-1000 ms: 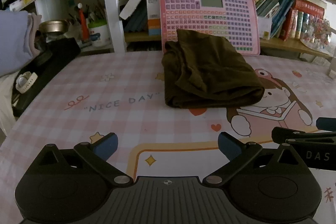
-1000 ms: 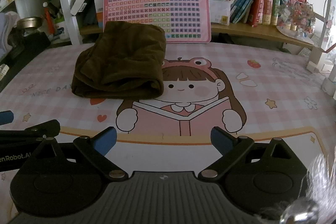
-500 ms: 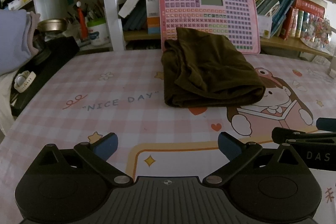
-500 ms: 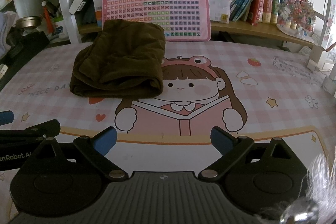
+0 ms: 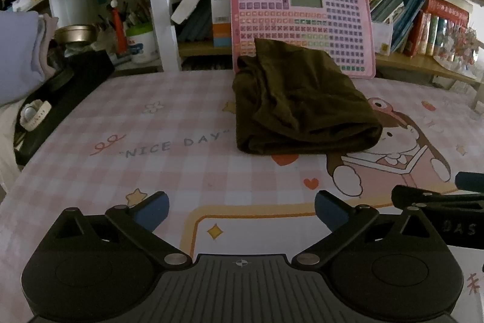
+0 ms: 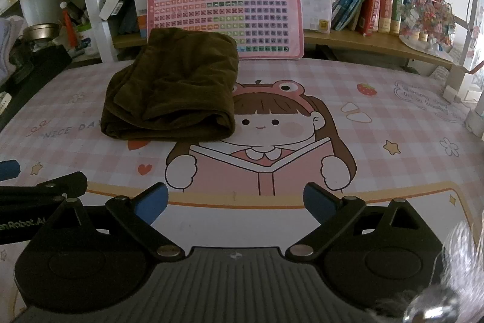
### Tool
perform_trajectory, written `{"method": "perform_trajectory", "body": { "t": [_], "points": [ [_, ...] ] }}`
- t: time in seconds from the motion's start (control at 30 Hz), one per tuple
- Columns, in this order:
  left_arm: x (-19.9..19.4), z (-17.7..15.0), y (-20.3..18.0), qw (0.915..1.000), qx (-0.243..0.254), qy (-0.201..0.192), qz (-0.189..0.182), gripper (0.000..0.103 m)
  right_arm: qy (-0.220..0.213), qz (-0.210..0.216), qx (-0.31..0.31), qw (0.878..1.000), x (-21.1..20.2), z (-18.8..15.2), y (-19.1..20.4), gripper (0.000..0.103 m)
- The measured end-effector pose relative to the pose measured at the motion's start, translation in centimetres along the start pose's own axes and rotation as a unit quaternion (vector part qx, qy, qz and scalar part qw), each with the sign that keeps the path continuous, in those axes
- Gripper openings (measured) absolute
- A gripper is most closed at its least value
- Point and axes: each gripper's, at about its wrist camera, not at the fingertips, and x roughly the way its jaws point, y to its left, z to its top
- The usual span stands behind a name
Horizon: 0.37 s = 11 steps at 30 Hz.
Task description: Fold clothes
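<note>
A dark brown garment (image 5: 299, 102) lies folded into a thick bundle on the pink checked table mat (image 5: 169, 141), toward the back; it also shows in the right wrist view (image 6: 175, 93). My left gripper (image 5: 242, 209) is open and empty, low over the mat's front, well short of the garment. My right gripper (image 6: 236, 202) is open and empty too, beside the left one, with the garment ahead and to its left. The right gripper's side shows at the left wrist view's right edge (image 5: 438, 199).
A pink keypad toy board (image 6: 224, 11) leans on the shelf just behind the garment. Bookshelves with books (image 6: 378, 5) run along the back. A black case (image 5: 60, 99) and a pen cup (image 5: 140, 41) stand at the left.
Both views have drifted slightly nearer to the table and garment. The garment has not moved and both grippers stay open.
</note>
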Motion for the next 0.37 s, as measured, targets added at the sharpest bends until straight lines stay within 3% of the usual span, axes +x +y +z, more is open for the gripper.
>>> {"method": "perform_trajectory", "body": {
  "t": [0.37],
  "points": [
    [0.06, 0.04, 0.03, 1.0, 0.0, -0.003, -0.001, 0.103, 0.005, 0.002, -0.001, 1.0, 0.29, 0.0, 0.0, 0.097]
  ]
}}
